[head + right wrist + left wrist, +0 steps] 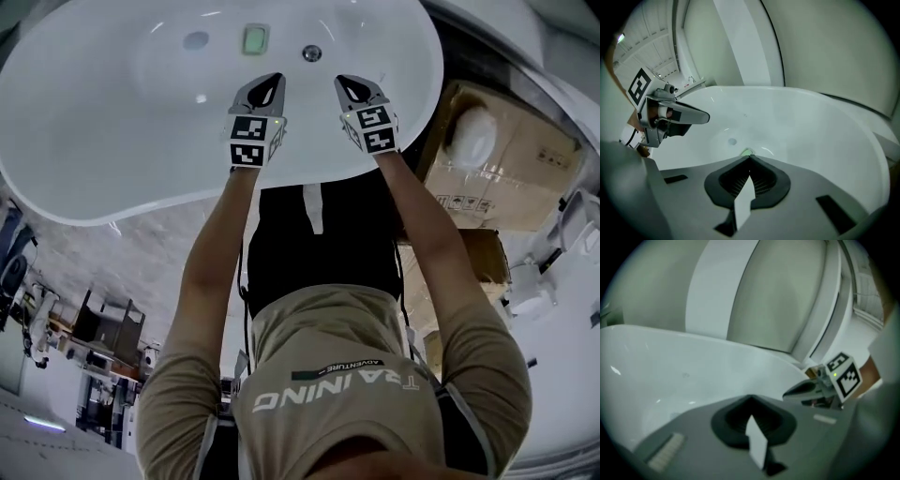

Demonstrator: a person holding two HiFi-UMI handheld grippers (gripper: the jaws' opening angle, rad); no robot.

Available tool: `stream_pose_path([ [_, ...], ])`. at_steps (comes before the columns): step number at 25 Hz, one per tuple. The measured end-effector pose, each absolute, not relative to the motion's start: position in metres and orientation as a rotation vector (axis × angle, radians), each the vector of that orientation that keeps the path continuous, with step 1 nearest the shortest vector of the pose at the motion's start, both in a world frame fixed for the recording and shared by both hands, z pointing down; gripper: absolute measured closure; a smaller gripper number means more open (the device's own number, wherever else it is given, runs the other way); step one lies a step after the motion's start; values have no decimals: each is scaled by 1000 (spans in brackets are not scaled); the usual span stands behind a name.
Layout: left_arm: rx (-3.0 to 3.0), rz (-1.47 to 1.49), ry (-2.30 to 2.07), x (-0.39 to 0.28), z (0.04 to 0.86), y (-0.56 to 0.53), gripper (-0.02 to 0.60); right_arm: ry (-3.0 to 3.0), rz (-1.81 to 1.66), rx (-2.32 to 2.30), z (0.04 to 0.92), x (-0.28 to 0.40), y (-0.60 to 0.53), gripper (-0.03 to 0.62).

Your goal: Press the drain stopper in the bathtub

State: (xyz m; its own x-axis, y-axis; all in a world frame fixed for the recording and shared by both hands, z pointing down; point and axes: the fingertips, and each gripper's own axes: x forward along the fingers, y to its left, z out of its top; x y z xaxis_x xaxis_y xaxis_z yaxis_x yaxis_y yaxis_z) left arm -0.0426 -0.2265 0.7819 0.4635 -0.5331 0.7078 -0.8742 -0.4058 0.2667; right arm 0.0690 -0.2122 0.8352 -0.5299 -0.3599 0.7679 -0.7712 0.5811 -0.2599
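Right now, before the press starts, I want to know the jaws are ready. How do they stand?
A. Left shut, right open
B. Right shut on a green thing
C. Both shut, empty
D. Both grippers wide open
C: in its own view, the left gripper and the right gripper each show jaws meeting at the tip with nothing between them, above the tub.

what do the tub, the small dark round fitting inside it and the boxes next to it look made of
Bathtub: glossy white, likely acrylic or enamel; the smooth curved wall carries bright highlights, but the look doesn't settle which.
Round fitting: probably polished metal, dark and reflective with a lighter ring.
Boxes: matt brown cardboard, with flat folded faces and printed handling marks.
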Motion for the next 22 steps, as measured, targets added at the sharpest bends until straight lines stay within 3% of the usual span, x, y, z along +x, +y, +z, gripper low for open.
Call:
stream_pose_path([
  [22, 1986, 765, -1006, -17, 991, -211, 580, -1938, 677, 649, 1069, 67, -223, 585],
])
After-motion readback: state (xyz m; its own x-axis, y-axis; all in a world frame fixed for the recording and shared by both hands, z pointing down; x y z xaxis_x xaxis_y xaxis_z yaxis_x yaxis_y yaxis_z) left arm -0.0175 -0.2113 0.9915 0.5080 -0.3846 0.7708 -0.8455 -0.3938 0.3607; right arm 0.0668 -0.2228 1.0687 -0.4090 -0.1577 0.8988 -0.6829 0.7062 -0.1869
